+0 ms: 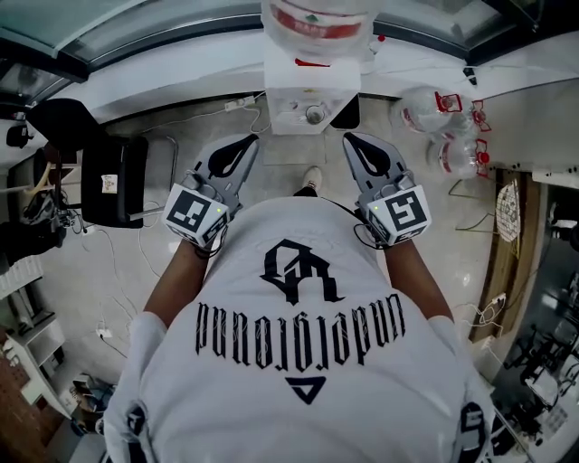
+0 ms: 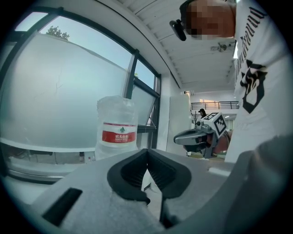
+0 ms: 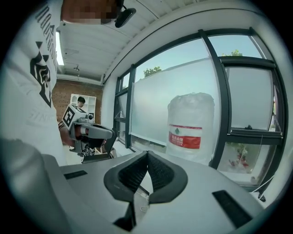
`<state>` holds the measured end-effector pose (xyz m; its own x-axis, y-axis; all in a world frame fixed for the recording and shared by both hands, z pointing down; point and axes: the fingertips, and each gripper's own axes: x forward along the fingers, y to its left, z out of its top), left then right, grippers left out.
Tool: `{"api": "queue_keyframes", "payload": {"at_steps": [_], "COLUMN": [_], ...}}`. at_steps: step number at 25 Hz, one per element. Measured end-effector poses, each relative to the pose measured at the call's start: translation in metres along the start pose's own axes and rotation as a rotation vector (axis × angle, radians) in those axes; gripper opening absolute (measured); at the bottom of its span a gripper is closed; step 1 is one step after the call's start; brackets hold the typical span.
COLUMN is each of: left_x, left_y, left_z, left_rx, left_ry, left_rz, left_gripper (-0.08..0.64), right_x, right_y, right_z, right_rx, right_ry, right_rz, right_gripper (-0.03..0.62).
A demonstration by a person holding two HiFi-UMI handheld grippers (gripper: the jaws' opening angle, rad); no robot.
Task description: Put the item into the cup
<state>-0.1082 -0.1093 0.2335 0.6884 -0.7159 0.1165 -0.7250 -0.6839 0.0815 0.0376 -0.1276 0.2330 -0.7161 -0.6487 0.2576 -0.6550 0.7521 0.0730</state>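
No item to be placed shows in any view. A white water dispenser (image 1: 310, 90) stands straight ahead, with a large red-labelled water bottle (image 1: 317, 20) on top. A small round thing (image 1: 314, 114), perhaps a cup, sits in its niche; I cannot tell for sure. My left gripper (image 1: 242, 147) and right gripper (image 1: 359, 145) are held side by side in front of the person's chest, pointing at the dispenser. Both are shut with nothing between the jaws. The left gripper view shows the bottle (image 2: 118, 125) and the right gripper (image 2: 201, 135); the right gripper view shows the bottle (image 3: 191, 125) and the left gripper (image 3: 89, 132).
A black chair (image 1: 113, 176) stands on the floor at the left. Several empty water bottles (image 1: 443, 131) lie to the right of the dispenser. Cables (image 1: 118, 271) trail over the floor at the left. A large window (image 3: 178, 91) runs behind the dispenser.
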Motion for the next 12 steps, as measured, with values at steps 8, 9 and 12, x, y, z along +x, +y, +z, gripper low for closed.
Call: {"api": "queue_keyframes", "payload": {"at_steps": [8,9,12], "left_x": [-0.032,-0.037,-0.051], "left_y": [-0.004,-0.007,-0.016], "left_z": [0.002,0.000,-0.010], "left_rx": [-0.018,-0.016,-0.017], "left_ry": [-0.012,-0.007,0.021], "left_rz": [-0.013,-0.018,-0.037], "left_gripper": [0.012,0.012,0.012], "right_x": [-0.004,-0.006,-0.012], "right_y": [0.027,0.032,0.053], "right_z": [0.009,0.007,0.004], "right_rx": [0.004,0.009,0.009], "right_ry": [-0.013,-0.008,0.008], "right_rz": [-0.009,-0.011,0.004], "right_gripper": [0.014,0.014,0.014]}}
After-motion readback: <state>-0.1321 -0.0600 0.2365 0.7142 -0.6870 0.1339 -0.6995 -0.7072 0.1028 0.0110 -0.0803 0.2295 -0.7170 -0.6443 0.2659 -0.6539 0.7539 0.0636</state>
